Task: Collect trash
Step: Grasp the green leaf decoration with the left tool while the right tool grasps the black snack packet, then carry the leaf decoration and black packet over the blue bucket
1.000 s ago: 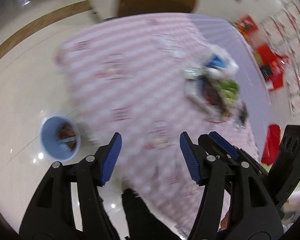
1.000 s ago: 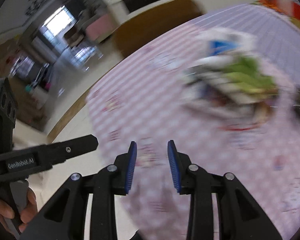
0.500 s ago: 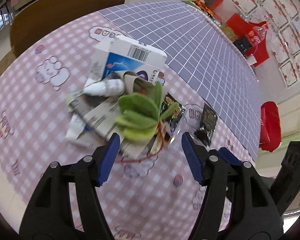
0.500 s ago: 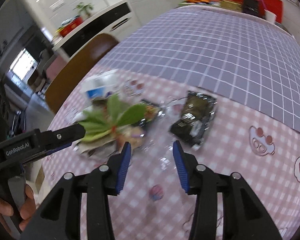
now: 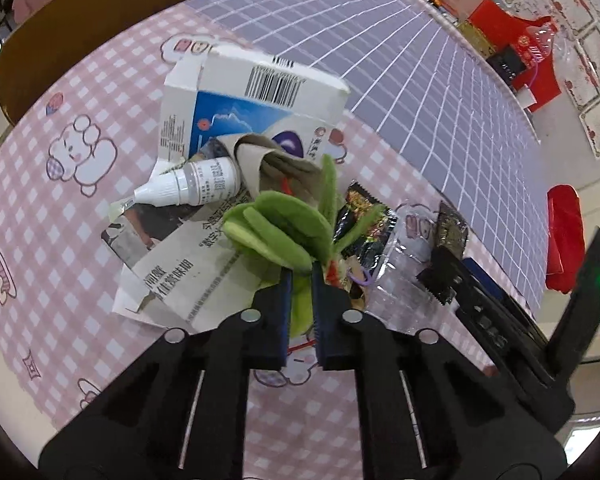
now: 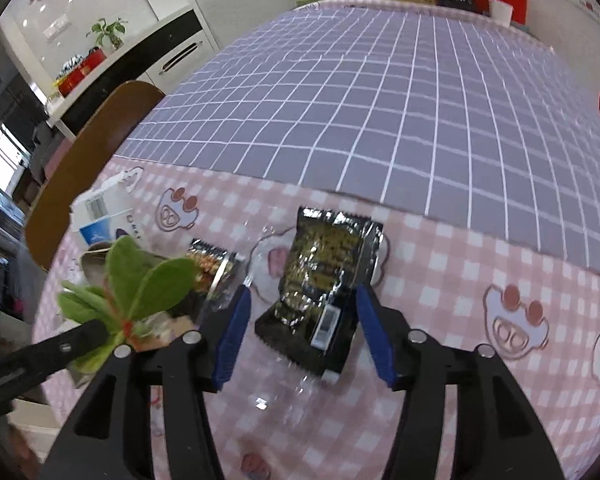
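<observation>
The newspaper (image 5: 180, 272) lies partly hidden under green leaves (image 5: 276, 232) and a bottle (image 5: 192, 188).

A heap of trash lay on a pink checked cloth; a white and blue carton (image 5: 256, 100) sat at the back, barcode up; a small white dropper bottle (image 5: 190, 187) lay on its side before it, on a creased newspaper sheet (image 5: 180, 268); a bunch of green leaves (image 5: 276, 232) was tied with red at the stem; a dark snack wrapper (image 6: 320, 284) lay flat, apart, to the right.
</observation>
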Action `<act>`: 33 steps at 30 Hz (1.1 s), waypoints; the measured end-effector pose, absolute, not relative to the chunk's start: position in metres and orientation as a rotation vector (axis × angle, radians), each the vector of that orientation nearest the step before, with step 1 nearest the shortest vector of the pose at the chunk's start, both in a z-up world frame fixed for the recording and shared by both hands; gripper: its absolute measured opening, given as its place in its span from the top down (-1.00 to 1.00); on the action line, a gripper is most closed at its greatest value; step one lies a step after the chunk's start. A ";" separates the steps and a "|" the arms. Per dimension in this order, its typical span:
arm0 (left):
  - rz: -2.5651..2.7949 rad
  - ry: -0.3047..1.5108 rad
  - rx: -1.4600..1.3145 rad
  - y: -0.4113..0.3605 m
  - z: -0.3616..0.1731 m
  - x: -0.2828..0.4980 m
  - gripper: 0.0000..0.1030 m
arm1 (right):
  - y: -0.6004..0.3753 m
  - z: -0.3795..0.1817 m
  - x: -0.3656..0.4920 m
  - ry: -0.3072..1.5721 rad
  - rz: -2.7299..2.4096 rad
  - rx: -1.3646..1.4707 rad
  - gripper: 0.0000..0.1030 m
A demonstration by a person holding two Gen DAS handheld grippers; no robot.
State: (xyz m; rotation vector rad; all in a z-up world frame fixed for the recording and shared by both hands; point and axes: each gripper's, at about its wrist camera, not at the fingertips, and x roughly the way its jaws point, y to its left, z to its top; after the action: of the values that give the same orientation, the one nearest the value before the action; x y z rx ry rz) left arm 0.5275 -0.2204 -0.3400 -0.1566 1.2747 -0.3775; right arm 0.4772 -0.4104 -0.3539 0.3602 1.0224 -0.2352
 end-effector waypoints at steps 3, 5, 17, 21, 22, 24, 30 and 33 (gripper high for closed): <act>-0.394 1.248 -0.169 -0.219 -0.331 0.524 0.89 | -0.405 -0.363 0.487 1.033 -0.264 0.269 -0.06; -0.407 1.230 -0.181 -0.217 -0.323 0.522 0.90 | -0.404 -0.371 0.492 1.042 -0.272 0.253 -0.04; -0.458 1.127 -0.291 -0.189 -0.273 0.500 0.90 | -0.405 -0.331 0.471 0.977 -0.210 0.263 0.50; -0.481 1.078 -0.346 -0.166 -0.251 0.487 0.90 | -0.389 -0.290 0.456 0.905 -0.156 0.239 0.51; -0.485 1.062 -0.361 -0.157 -0.244 0.483 0.90 | -0.382 -0.280 0.452 0.890 -0.143 0.227 0.51; -0.486 1.037 -0.390 -0.141 -0.233 0.475 0.90 | -0.368 -0.263 0.446 0.864 -0.109 0.215 0.51; -0.434 0.949 -0.423 -0.067 -0.200 0.445 0.90 | -0.286 -0.233 0.438 0.833 0.042 0.165 0.51; -0.378 0.925 -0.439 -0.019 -0.193 0.424 0.90 | -0.232 -0.235 0.435 0.853 0.136 0.147 0.51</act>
State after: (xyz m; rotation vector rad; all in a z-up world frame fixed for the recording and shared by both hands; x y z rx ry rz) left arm 0.4237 -0.0188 -0.1931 -0.4393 0.9254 -0.3775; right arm 0.4352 -0.2320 -0.2347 0.1467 0.8530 0.1364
